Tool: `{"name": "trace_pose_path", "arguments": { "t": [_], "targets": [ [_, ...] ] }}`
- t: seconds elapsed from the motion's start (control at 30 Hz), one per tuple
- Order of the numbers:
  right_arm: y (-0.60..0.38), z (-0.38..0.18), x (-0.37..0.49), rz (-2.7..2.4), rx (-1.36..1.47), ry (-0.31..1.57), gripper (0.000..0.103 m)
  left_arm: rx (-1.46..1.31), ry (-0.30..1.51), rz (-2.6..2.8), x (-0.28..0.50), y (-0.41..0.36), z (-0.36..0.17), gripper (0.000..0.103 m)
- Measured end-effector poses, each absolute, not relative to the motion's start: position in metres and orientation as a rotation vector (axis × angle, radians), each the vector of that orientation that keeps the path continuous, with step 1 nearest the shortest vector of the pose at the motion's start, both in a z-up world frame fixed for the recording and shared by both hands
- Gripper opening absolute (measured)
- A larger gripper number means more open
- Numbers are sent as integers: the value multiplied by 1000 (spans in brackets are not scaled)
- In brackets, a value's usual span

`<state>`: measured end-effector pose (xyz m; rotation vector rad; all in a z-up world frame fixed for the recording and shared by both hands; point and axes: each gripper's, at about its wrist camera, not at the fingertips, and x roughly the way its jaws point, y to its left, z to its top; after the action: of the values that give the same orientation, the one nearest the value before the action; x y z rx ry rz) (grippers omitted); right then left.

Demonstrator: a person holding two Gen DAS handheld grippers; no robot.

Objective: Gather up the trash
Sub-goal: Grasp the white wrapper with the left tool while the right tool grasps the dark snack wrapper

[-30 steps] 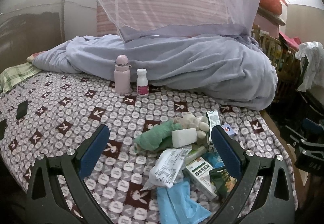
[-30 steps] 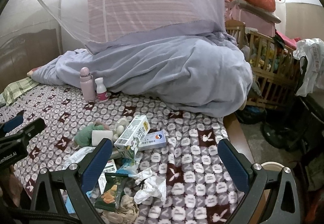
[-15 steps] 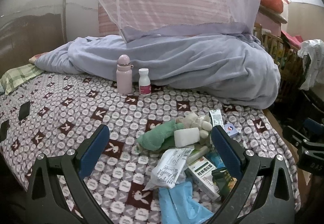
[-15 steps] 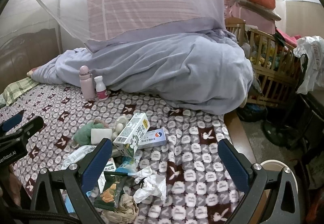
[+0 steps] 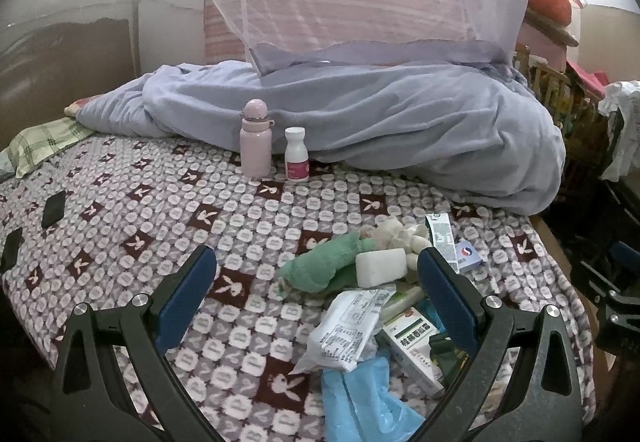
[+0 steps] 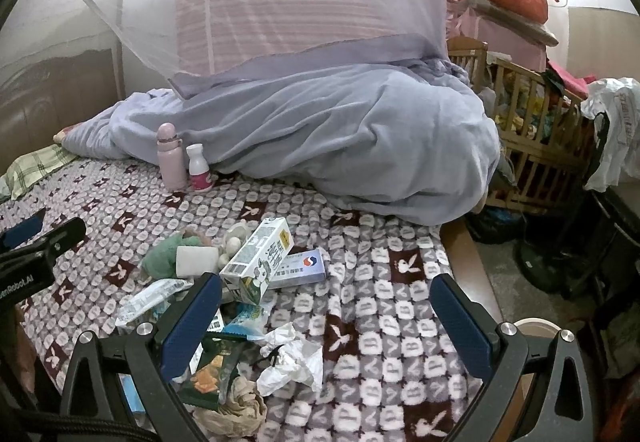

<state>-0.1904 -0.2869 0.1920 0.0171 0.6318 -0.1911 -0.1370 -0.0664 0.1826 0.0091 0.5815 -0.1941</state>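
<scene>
Litter pile of crumpled white tissue (image 6: pixel 294 360), milk carton (image 6: pixel 258 260), printed white packet (image 5: pixel 350 326) and blue plastic bag (image 5: pixel 366 400) lies on the rabbit-patterned blanket (image 5: pixel 140 218). Left gripper (image 5: pixel 316 294) and right gripper (image 6: pixel 326 316) hover above it, fingers spread wide, holding nothing.

On the rabbit-patterned grey and maroon bedspread (image 6: pixel 380 306), a heap of trash lies near the front edge. In this heap, the white milk carton (image 6: pixel 258 260) leans over the flat blue and white medicine box (image 6: pixel 298 270), and the green plush cloth (image 5: pixel 320 268) lies left of the white foam block (image 5: pixel 380 267). The crumpled white tissue (image 6: pixel 292 360) lies in front of the carton. Behind the heap, well apart, the pink flask bottle (image 5: pixel 255 140) stands just left of the small white pill bottle (image 5: pixel 296 154), both before the bundled lavender quilt (image 5: pixel 400 138). The wooden slatted crib (image 6: pixel 536 146) stands right of the bed.
</scene>
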Motion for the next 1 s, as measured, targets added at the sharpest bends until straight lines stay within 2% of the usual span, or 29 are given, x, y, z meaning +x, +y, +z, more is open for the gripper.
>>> {"name": "trace_pose_path", "arguments": {
  "t": [0.6,0.9,1.0],
  "targets": [
    [-292,179,-187,-186,11,676,103,52,599,-182,-128,-59,173,100],
    [-288,158,-187,-81,7,774,103,89,690,-229,-123,-49,160,100],
    [-273,144,-180,20,22,835,91,154,721,-264,-127,-54,148,100]
  ]
}}
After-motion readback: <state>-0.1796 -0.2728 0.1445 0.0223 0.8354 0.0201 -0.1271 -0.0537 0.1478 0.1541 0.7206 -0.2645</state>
